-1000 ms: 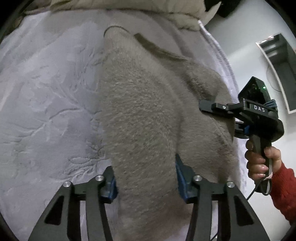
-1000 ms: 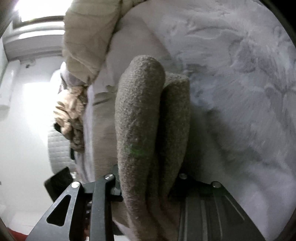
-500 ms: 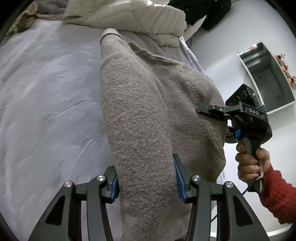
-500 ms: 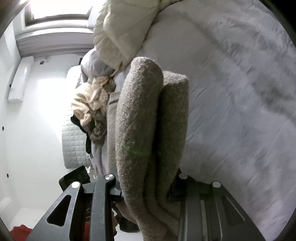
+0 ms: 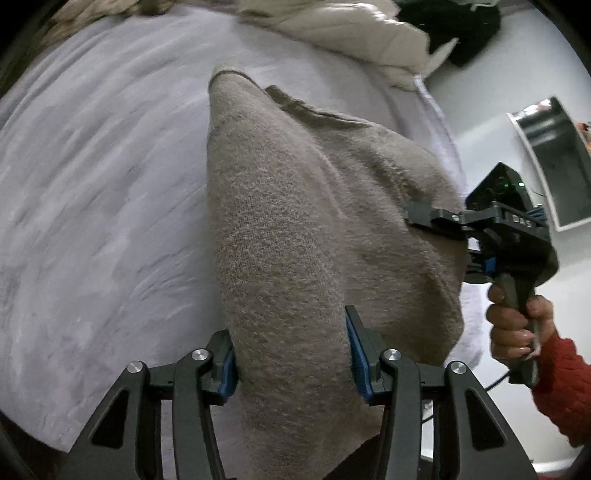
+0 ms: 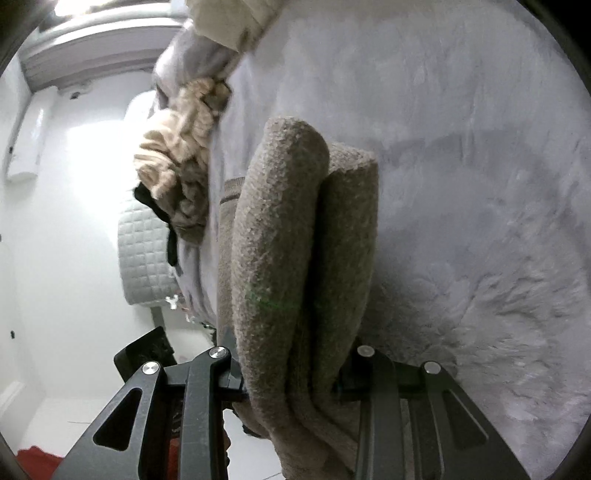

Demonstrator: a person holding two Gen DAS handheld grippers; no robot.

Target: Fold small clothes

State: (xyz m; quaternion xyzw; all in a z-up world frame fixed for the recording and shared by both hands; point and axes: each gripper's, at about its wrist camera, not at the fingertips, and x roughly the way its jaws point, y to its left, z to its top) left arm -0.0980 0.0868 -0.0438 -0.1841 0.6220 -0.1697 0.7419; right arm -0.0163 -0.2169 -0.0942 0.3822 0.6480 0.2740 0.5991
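Now both my left gripper [image 5: 291, 350] and right gripper [image 6: 291, 373] clamp bunched folds of the soft, floppy knit sweater [image 5: 314, 221], best held at its edges.

A bed [image 5: 92, 184] under a pale lilac cover, white walls [image 6: 55, 258], a quilted grey headboard [image 6: 144, 254], and bright window light.

The lilac bedspread [image 5: 92, 192] lies open left of the sweater [image 5: 295, 229]; a cream quilt [image 5: 343, 29] crowds its far edge.
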